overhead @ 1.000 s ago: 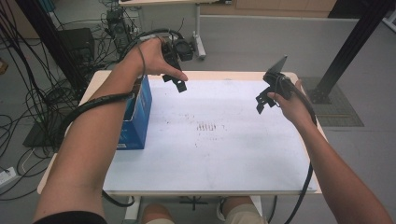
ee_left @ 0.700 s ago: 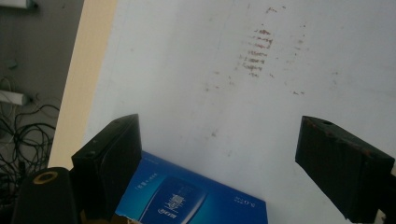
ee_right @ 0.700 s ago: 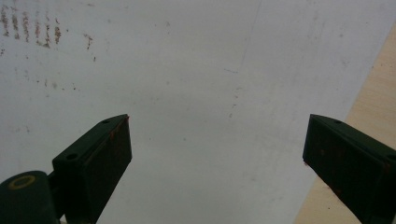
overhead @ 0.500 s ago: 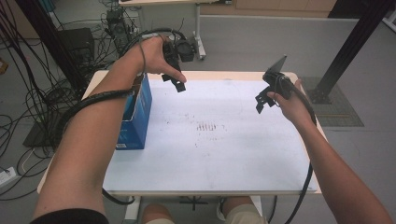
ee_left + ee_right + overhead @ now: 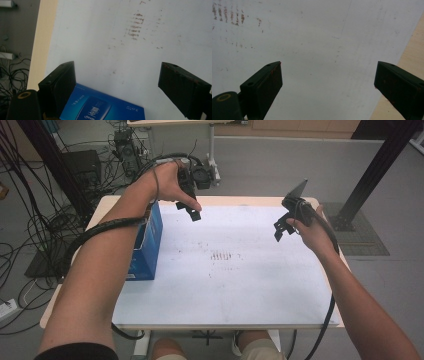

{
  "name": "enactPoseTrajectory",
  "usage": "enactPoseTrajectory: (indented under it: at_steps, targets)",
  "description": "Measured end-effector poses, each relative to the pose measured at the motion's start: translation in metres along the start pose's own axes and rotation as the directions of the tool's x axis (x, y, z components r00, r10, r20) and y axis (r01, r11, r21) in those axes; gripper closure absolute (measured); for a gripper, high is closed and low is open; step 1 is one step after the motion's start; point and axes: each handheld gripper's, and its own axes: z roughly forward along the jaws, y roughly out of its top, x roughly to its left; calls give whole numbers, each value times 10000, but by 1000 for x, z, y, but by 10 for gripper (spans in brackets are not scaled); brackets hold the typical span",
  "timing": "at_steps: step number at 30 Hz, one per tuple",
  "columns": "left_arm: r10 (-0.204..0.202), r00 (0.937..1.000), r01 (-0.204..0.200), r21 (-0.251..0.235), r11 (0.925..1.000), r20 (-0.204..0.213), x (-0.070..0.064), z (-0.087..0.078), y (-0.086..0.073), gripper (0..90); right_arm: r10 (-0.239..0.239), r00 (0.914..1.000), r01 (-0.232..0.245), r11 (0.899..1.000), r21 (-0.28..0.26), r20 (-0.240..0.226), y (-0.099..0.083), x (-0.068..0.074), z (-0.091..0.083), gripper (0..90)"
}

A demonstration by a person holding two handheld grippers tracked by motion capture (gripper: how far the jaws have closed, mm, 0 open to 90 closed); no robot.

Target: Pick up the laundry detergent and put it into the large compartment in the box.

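Note:
A blue box (image 5: 146, 245) stands on the table's left side; its printed top (image 5: 105, 107) lies just below my left gripper. My left gripper (image 5: 189, 211) hovers above the table's far left, beyond the box, open with nothing between its jaws (image 5: 117, 82). My right gripper (image 5: 281, 229) is held above the table's far right, open and empty, and in its own view the wide gap (image 5: 328, 80) looks down on bare white sheet.
A white sheet (image 5: 225, 285) with brown smudges (image 5: 220, 256) at its middle covers the wooden table (image 5: 102, 202). The table's bare wood edge (image 5: 412, 60) runs close on the right. Cables and equipment (image 5: 125, 150) lie on the floor behind and to the left.
My left gripper has drifted slightly toward the far edge of the table. The right gripper and the box stay where they were.

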Motion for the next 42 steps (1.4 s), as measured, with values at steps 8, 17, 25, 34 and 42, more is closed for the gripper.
enactPoseTrajectory:
  at_steps: [8,17,25,34,42]
  targets:
    - [-52,10000,52,-98,9999,16,-1,0,0,149,25,10000,-25,10000,28,-29,1,-1,1,80]
    - [57,9999,-57,-27,10000,92,-1,4,3,148,5,10000,-5,10000,70,-23,2,1,3,80]
    - [58,10000,-57,-61,10000,51,-2,0,4,149,57,10000,-57,10000,61,-31,1,0,1,80]
    - [62,9999,-61,-72,10000,110,-1,2,5,149,-20,10000,20,10000,41,-7,1,0,1,79]
    - [30,9999,-29,-82,10000,109,0,0,3,149,21,10000,-21,10000,90,5,3,2,2,80]
